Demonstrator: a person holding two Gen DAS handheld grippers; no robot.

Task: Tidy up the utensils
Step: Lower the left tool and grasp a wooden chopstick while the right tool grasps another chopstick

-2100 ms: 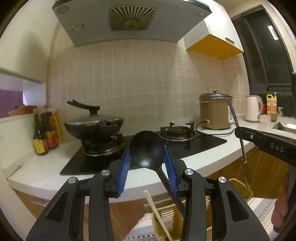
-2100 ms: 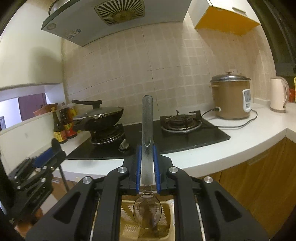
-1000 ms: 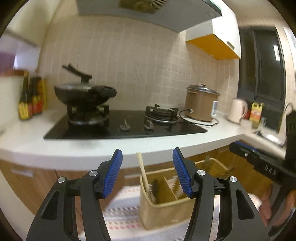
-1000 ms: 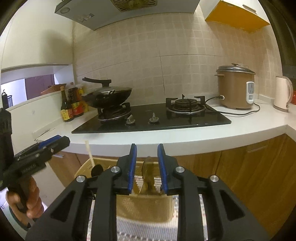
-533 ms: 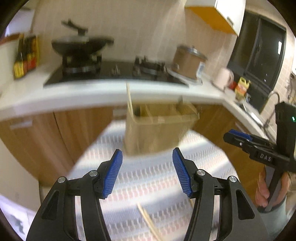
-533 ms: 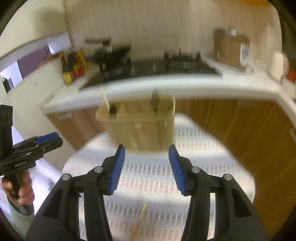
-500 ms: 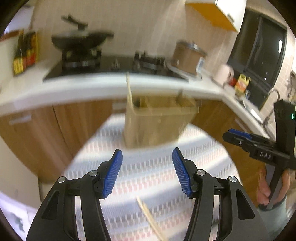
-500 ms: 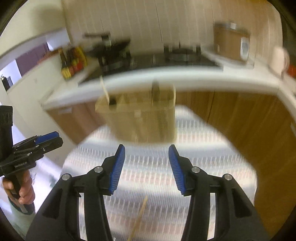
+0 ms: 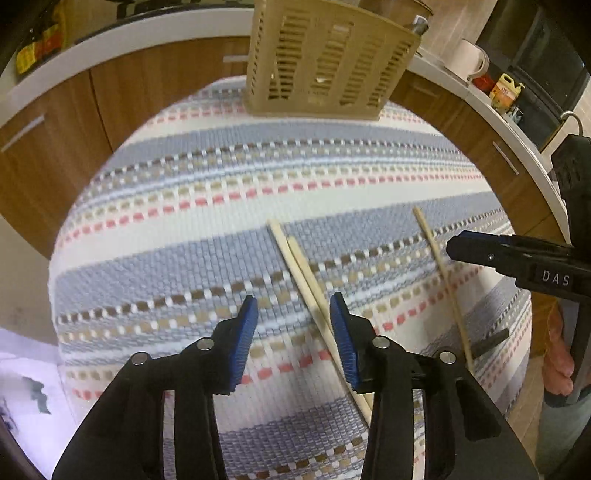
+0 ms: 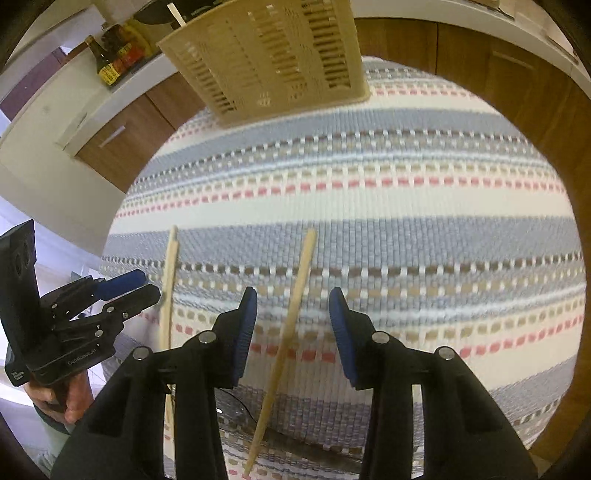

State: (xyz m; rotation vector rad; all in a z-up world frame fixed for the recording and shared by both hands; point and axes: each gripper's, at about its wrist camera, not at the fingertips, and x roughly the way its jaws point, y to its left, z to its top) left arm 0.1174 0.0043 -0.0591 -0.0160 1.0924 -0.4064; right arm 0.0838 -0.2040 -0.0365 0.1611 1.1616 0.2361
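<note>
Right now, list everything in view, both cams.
utensil basket: 1, beige, slotted, far edge of the mat
mat: 1, striped grey, cream, pink and brown, under everything
loose chopsticks: 3, pale wood, lying on the mat; two side by side, one apart to their right
chopstick in basket: 1, pale wood, sticking up
dark object: 1, near edge of the mat, cannot identify
sauce bottles: several, dark, on the counter, left
yellow bottle: 1, on the counter, right
cabinets: brown wood, behind the mat
left gripper: black, blue jaws open, empty
right gripper: black, blue jaws open, above one chopstick
</note>
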